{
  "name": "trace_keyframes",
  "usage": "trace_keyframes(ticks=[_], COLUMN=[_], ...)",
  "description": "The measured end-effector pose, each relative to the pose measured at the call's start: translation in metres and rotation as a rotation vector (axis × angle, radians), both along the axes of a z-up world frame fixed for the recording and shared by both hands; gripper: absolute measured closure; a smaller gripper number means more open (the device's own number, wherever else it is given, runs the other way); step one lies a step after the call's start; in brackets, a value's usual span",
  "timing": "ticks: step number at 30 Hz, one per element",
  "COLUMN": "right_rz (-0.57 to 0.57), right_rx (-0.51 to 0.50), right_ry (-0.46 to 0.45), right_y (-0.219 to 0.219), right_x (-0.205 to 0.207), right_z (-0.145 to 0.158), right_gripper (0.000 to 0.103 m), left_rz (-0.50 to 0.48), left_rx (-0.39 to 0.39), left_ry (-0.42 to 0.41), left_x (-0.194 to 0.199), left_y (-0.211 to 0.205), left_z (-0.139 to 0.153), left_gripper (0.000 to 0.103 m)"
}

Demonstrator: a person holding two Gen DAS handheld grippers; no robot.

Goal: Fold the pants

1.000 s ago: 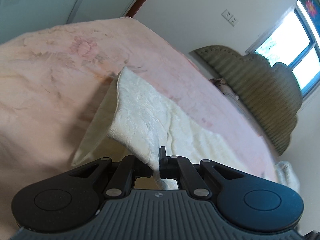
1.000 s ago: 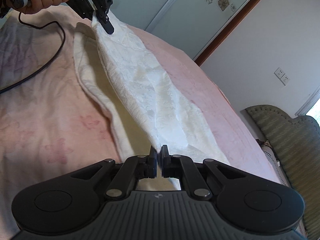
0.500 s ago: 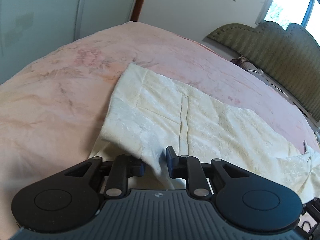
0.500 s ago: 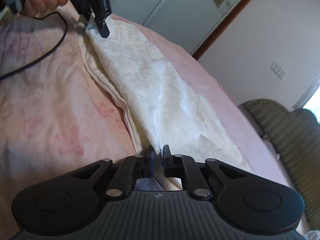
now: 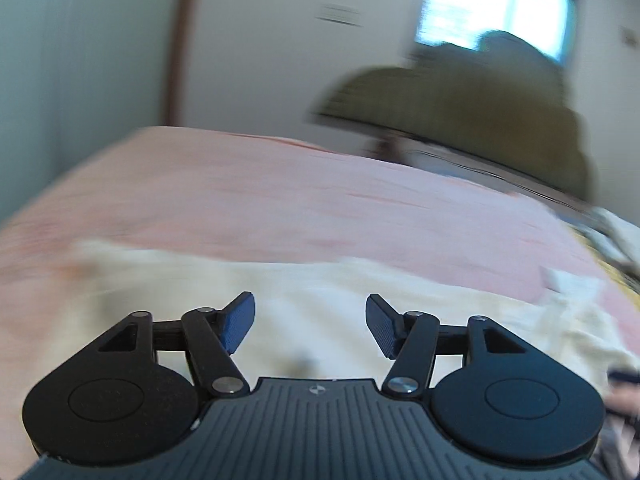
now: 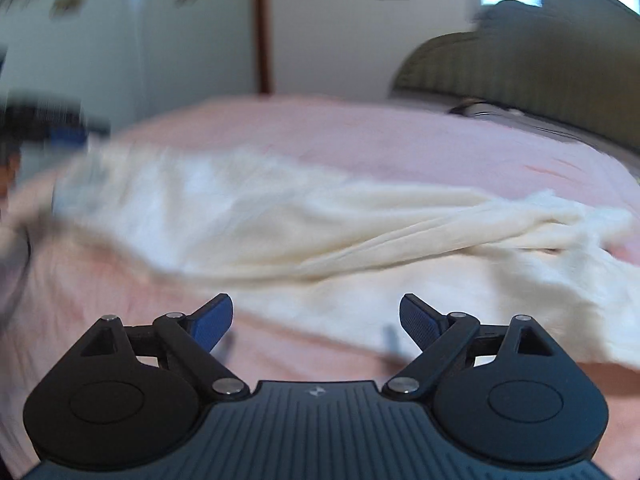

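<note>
pink bedsheet (image 6: 360, 136) covers the bed; cream pants (image 6: 304, 240) lie stretched across it, blurred. left claw (image 5: 310, 326) and right claw (image 6: 316, 320) are both opening, nothing between their pads. no writing is legible.

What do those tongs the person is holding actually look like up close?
Both look alike. The left tongs and right tongs have a ribbed dark grey body with a small logo, two round black housings, black linkage arms with silver pins, and blue textured finger pads.
</note>
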State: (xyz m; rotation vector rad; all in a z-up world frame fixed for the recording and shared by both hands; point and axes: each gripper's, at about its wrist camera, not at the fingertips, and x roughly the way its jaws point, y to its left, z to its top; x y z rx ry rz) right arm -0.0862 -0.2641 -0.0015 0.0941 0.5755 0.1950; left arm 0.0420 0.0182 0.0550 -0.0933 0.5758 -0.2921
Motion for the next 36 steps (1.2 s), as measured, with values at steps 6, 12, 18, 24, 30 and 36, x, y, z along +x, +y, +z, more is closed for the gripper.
trace_keyframes(ticks=[6, 12, 18, 24, 30, 36], right_rz=[-0.516, -0.601, -0.549, -0.625, -0.741, -0.892], right_rx=[0.439, 1.117, 1.151, 0.997, 0.715, 0.444], right_ry=[-0.021, -0.07, -0.199, -0.199, -0.15, -0.04], right_y=[-0.133, -0.203, -0.237, -0.269, -0.263, -0.253], right_x=[-0.045, -0.093, -0.042, 0.015, 0.015, -0.008], right_z=[0.007, -0.065, -0.079, -0.071, -0.059, -0.052], right_gripper=[0.0, 0.001, 0.001, 0.054, 0.091, 0.089], left_rz=[-0.229, -0.28, -0.269, -0.264, -0.264, -0.266], left_rx=[0.076, 0.138, 0.11, 0.115, 0.119, 0.12], left_ry=[-0.086, -0.103, -0.03, -0.019, -0.018, -0.017], left_x=[0.005, 0.003, 0.011, 0.012, 0.013, 0.013], left_y=[-0.1, -0.135, -0.13, -0.129, -0.131, -0.132], left_z=[-0.033, -0.082, -0.098, -0.098, -0.097, -0.096], left_gripper=[0.037, 0.037, 0.032, 0.029, 0.028, 0.026])
